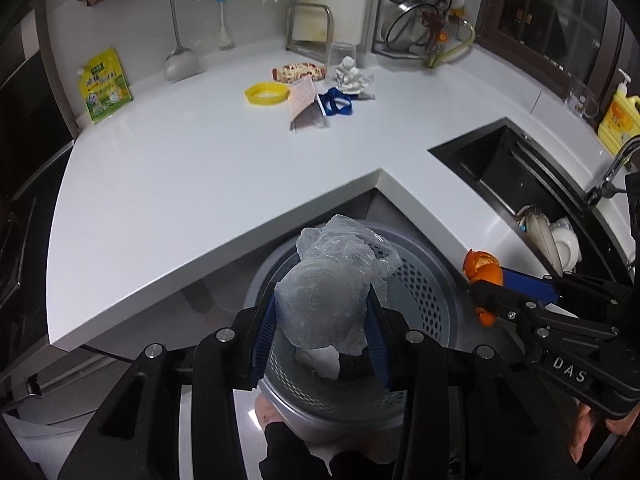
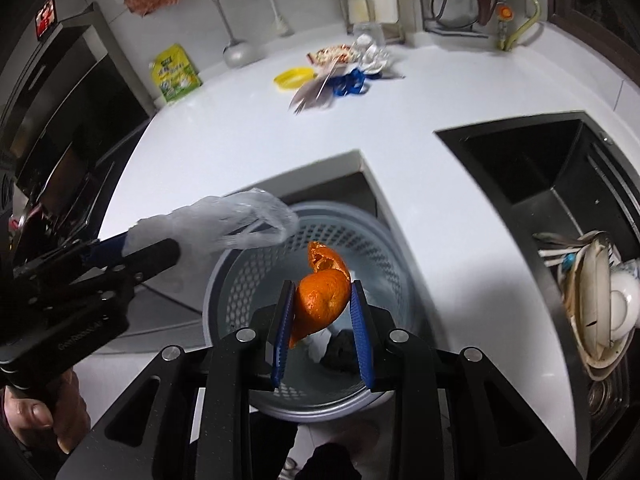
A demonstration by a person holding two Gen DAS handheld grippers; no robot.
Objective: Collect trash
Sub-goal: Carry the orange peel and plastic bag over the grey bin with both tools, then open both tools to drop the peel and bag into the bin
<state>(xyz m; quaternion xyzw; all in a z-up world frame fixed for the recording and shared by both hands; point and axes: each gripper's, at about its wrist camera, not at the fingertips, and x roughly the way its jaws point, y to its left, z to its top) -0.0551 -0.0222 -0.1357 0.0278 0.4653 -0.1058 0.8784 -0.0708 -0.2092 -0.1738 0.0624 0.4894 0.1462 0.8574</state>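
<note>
A crumpled clear plastic bag (image 1: pixel 340 264) sits between the blue pads of my left gripper (image 1: pixel 325 300), which is shut on it, right above the grey perforated bin (image 1: pixel 424 280). My right gripper (image 2: pixel 322 286) is shut on a piece of orange peel (image 2: pixel 320 300), also over the bin (image 2: pixel 240 276). Each wrist view shows the other tool: the right gripper (image 1: pixel 486 280) with the peel (image 1: pixel 482 266) on the right, the left gripper (image 2: pixel 148 240) with the bag (image 2: pixel 224 220) on the left. White tissue and something dark (image 2: pixel 340 352) lie in the bin's bottom.
On the white counter (image 1: pixel 200 168) at the back lie a yellow lid (image 1: pixel 267 93), a snack wrapper (image 1: pixel 298 71), a paper card (image 1: pixel 304 100), a blue plastic piece (image 1: pixel 338 104) and crumpled white paper (image 1: pixel 350 76). A green pouch (image 1: pixel 105 86) stands left. A black sink (image 1: pixel 520 176) holds dishes.
</note>
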